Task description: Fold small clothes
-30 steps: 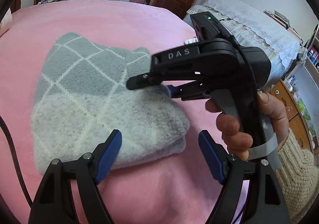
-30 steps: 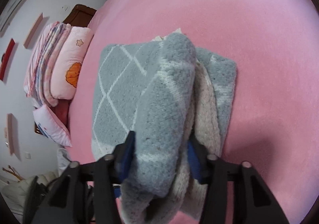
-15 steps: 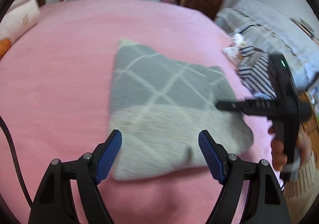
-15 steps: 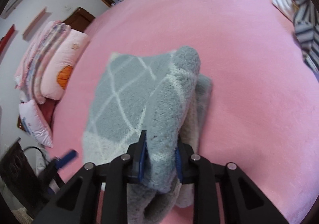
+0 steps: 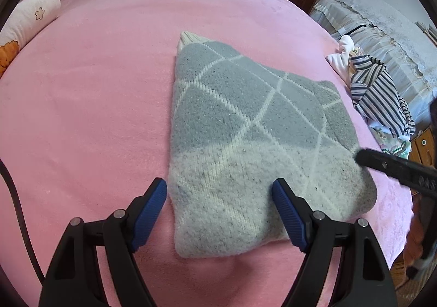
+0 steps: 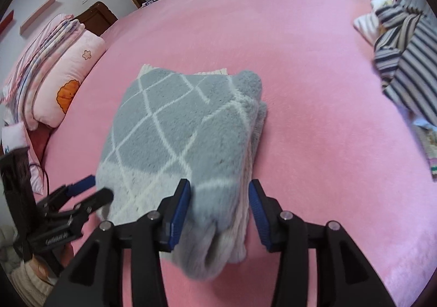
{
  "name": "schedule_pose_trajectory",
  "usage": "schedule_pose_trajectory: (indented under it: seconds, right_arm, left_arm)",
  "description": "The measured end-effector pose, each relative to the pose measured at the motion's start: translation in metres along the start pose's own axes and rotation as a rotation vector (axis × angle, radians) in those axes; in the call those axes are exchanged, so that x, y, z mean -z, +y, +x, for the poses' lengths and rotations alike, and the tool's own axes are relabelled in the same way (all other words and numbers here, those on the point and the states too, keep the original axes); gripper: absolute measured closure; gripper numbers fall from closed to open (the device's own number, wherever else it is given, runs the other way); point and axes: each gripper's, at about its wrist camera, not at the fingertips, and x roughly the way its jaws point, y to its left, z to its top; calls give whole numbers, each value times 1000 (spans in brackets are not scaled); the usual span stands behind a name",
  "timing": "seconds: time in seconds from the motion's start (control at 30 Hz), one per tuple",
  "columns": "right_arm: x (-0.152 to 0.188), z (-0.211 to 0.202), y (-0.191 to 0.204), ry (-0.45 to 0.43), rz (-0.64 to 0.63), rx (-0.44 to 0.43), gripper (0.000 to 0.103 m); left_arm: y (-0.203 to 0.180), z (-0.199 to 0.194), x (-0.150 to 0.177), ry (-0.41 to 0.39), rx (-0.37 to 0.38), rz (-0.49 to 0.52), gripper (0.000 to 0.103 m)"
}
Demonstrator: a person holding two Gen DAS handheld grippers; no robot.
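Fold done: your right gripper [image 6: 218,214] jaws opening off grey sweater [image 6: 174,143]; left gripper [image 5: 218,214] wide, empty beside it. Next: striped garment [image 6: 407,61] beyond sweater.

fuzzy knit sweater [image 5: 245,137] on soft, seemingly fleecy pink bedcover [image 5: 95,115].
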Motion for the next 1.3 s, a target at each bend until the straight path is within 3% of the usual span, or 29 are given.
schedule_pose_trajectory:
  seconds: [0.1, 0.2, 0.33, 0.4, 0.53, 0.77, 1.07, 1.3]
  right_arm:
    - [13, -2, 9, 8, -31, 45, 59]
    - [25, 11, 9, 42, -50, 103, 59]
    - [34, 33, 2, 80, -8, 94, 56]
    - [37, 38, 1, 74, -5, 113, 47]
    - [39, 37, -9, 75, 49, 68, 44]
    - [43, 23, -5, 49, 52, 64, 40]
    - [47, -4, 25, 26, -9, 92, 38]
    - [58, -27, 36, -2, 1, 104, 24]
  left_arm:
    - [-1, 0, -1, -33, -56, 26, 22]
    - [0, 8, 0, -44, -102, 60, 8]
    - [13, 24, 3, -4, -51, 31, 2]
    - [22, 29, 3, 12, -16, -4, 0]
    - [32, 34, 0, 56, 41, -41, 0]
    - [17, 11, 0, 28, -33, 62, 2]
    - [-9, -31, 3, 37, -17, 144, 1]
    - [-5, -63, 7, 57, 48, 121, 1]
